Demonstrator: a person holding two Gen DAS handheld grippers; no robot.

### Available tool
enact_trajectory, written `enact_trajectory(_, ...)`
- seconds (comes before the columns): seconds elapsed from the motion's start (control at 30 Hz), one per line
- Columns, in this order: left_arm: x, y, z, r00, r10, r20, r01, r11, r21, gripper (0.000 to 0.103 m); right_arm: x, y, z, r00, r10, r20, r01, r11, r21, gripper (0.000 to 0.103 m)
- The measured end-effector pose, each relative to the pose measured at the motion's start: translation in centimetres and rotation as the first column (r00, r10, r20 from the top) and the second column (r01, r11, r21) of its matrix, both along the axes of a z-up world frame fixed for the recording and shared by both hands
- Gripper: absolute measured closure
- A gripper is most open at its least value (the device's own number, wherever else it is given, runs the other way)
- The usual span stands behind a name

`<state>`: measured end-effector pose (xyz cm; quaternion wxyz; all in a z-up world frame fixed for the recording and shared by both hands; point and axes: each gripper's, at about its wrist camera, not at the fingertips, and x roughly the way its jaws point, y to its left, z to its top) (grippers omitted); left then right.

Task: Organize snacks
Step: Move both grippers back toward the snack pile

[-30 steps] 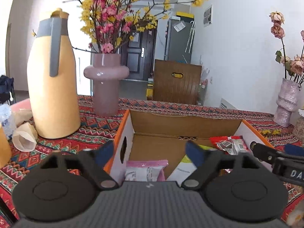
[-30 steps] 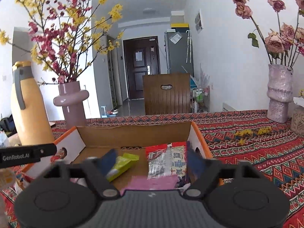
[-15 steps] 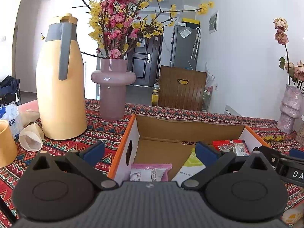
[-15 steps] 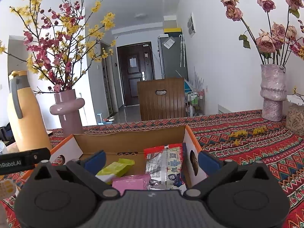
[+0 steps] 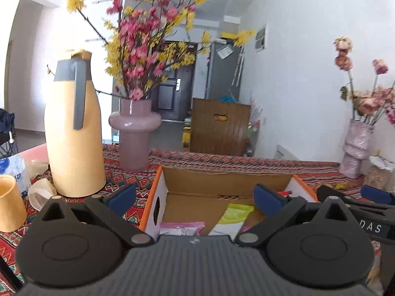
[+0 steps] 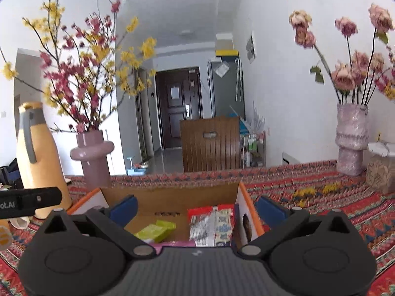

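Observation:
An open cardboard box (image 5: pixel 222 181) with orange-edged white sides sits on the patterned tablecloth, seen also in the right wrist view (image 6: pixel 172 194). Inside lie a pink snack packet (image 5: pixel 181 228), a yellow-green packet (image 5: pixel 234 218) (image 6: pixel 155 230) and a red-and-white packet (image 6: pixel 212 224). My left gripper (image 5: pixel 195 198) is open and empty, held above the box's near left side. My right gripper (image 6: pixel 195 208) is open and empty, above the box's near right side. The right gripper's body shows at the right edge of the left wrist view (image 5: pixel 358 212).
A tall yellow thermos jug (image 5: pixel 74 133) and a pink vase of blossoms (image 5: pixel 134 135) stand left of the box. A yellow cup (image 5: pixel 9 203) and paper wraps lie at the far left. A vase of dried roses (image 6: pixel 350 138) and a wicker container (image 6: pixel 381 170) stand far right.
Both grippers have opened wider and pulled back and up from the box. The snacks in the box have not moved.

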<state>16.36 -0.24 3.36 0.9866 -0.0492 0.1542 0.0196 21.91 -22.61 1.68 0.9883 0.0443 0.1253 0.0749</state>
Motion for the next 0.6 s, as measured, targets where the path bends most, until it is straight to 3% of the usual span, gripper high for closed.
enact_trajectory(0.1,-1.3,-0.4,0.0,1.000,-0.017,-0.016,0.018,0.999,0.039,0.000,-1.7,-0.2,1.0,1.000,0.013,0.023,-0.013,1.000,-0.012,0.000)
enact_trajectory(0.27,-3.5,0.0,-0.5,0.999,-0.045,-0.030,0.046,0.998,0.044,0.000,-4.4,-0.6,1.3,0.999,0.030,0.014,-0.030,0.999,-0.030,0.000)
enact_trajectory(0.6,-6.6,1.8,-3.2,0.996,-0.026,-0.089,0.034,0.996,0.081,0.000,-8.7,-1.2,-1.4,0.998,0.042,-0.053,-0.046,0.997,-0.065,0.000)
